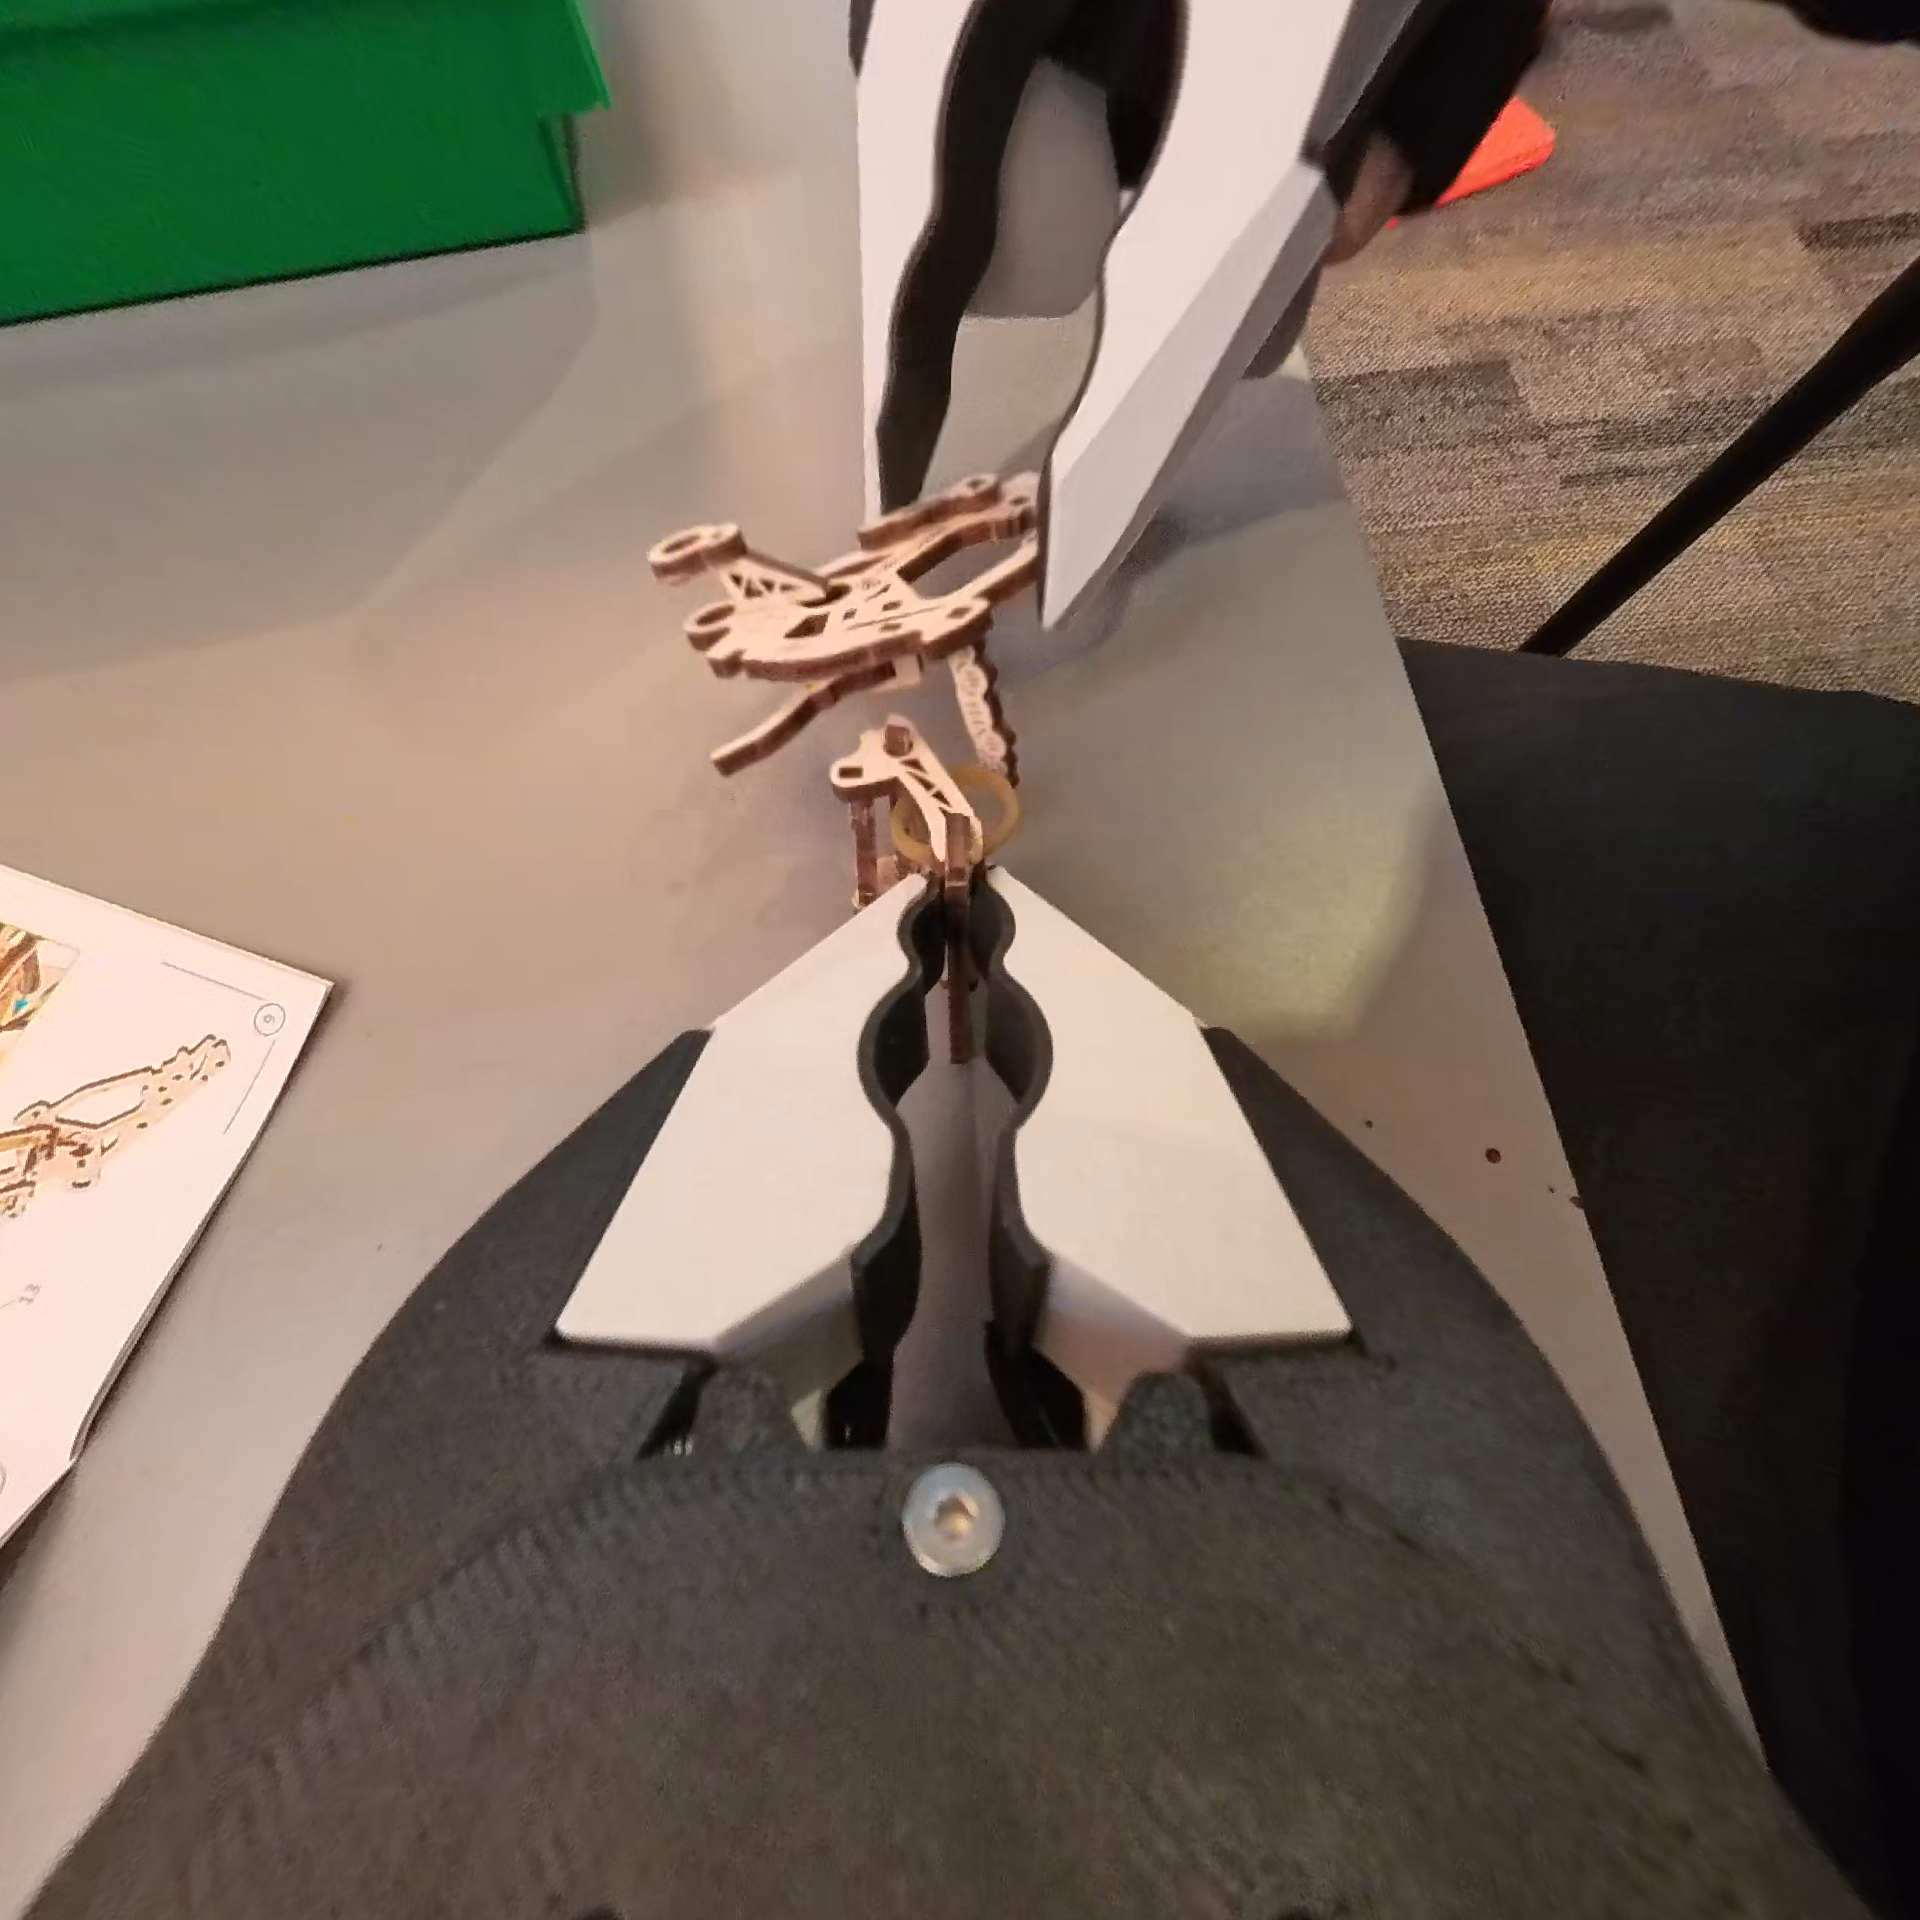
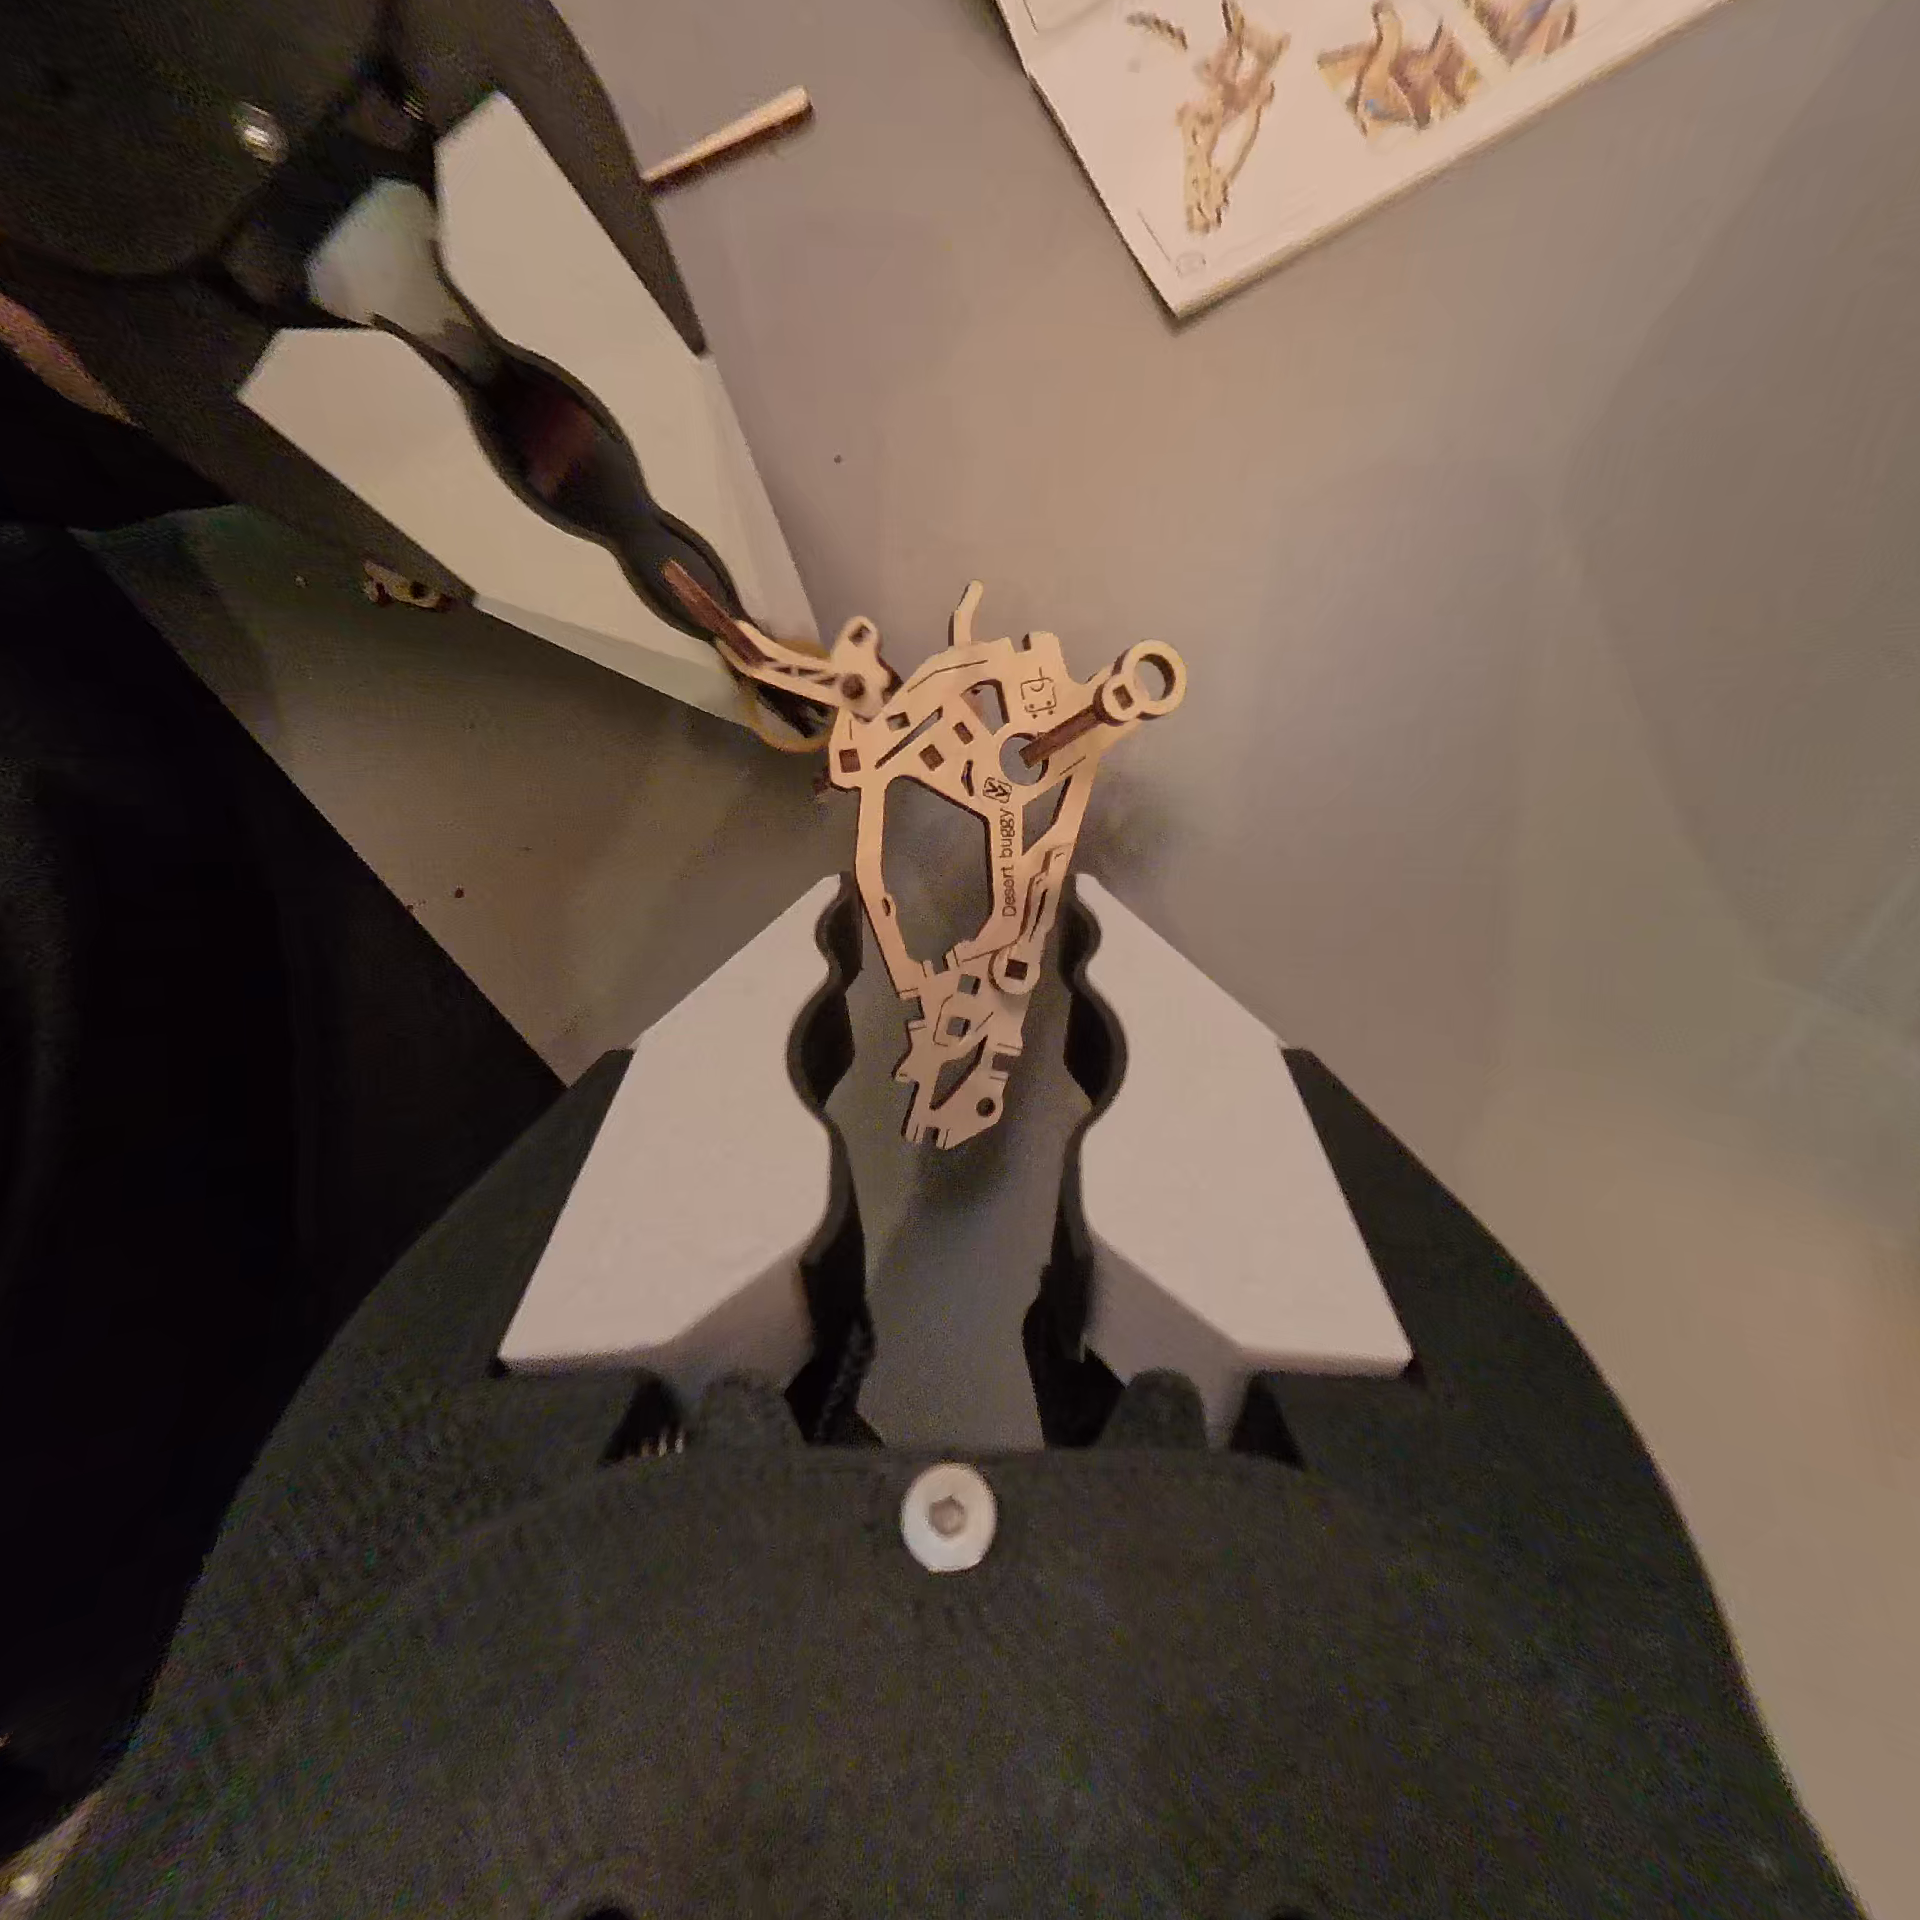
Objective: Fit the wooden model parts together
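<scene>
My right gripper (image 2: 961,894) is shut on a flat wooden frame (image 2: 935,831) and holds it by its edges above the grey table (image 2: 1351,727). A wooden pin with a ring end (image 2: 1127,701) sticks through a hole in the frame. My left gripper (image 1: 951,899) is shut on a small wooden part (image 1: 899,795) that carries a yellow rubber band (image 1: 987,821). In the left wrist view, the right gripper (image 1: 966,566) comes down from above with the frame (image 1: 831,613). The small part (image 2: 821,670) is right beside the frame's upper left corner; I cannot tell whether they touch.
An instruction booklet (image 1: 135,1091) lies on the table at the left; it also shows in the right wrist view (image 2: 1351,125). A green box (image 1: 281,135) stands at the back left. A loose wooden stick (image 2: 727,135) lies on the table. The table edge, black fabric (image 1: 1662,1039) and carpet are at the right. Left tips to right tips: about 5 cm.
</scene>
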Demonstrator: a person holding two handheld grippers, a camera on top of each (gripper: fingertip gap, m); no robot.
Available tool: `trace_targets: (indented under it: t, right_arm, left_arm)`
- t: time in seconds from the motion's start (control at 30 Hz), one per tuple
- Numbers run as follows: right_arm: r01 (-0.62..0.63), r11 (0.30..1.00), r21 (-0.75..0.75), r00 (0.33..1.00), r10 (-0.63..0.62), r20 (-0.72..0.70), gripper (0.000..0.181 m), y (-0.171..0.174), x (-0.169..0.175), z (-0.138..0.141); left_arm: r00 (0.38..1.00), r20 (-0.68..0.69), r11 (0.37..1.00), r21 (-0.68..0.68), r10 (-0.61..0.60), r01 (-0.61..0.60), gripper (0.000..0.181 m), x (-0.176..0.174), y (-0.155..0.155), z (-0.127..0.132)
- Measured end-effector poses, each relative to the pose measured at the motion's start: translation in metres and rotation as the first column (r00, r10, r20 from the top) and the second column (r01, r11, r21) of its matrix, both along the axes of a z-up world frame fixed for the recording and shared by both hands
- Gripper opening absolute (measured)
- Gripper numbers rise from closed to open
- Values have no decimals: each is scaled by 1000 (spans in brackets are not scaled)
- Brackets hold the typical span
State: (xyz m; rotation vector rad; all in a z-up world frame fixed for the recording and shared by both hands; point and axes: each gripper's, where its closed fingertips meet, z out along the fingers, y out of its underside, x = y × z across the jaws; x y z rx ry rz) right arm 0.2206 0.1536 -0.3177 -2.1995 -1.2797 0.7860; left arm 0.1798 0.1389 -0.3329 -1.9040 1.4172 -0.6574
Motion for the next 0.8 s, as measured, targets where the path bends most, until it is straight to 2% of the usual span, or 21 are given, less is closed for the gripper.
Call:
trace_targets:
  t: [0.1, 0.27, 0.8]
  right_arm:
    - [-31, 998, 55, 999, 29, 32, 35, -1, -6, 9]
    - [-92, 986, 142, 987, 71, 142, 35, 0, -11, 5]
    - [-177, 963, 205, 960, 123, 252, 35, 5, -2, 6]
  left_arm:
    - [1000, 17, 1000, -10, 0, 0, 1, 0, 0, 0]
    - [999, 33, 1000, -17, -1, 1, 2, 0, 0, 0]
    - [999, 38, 1000, -28, -9, 10, 2, 0, 0, 1]
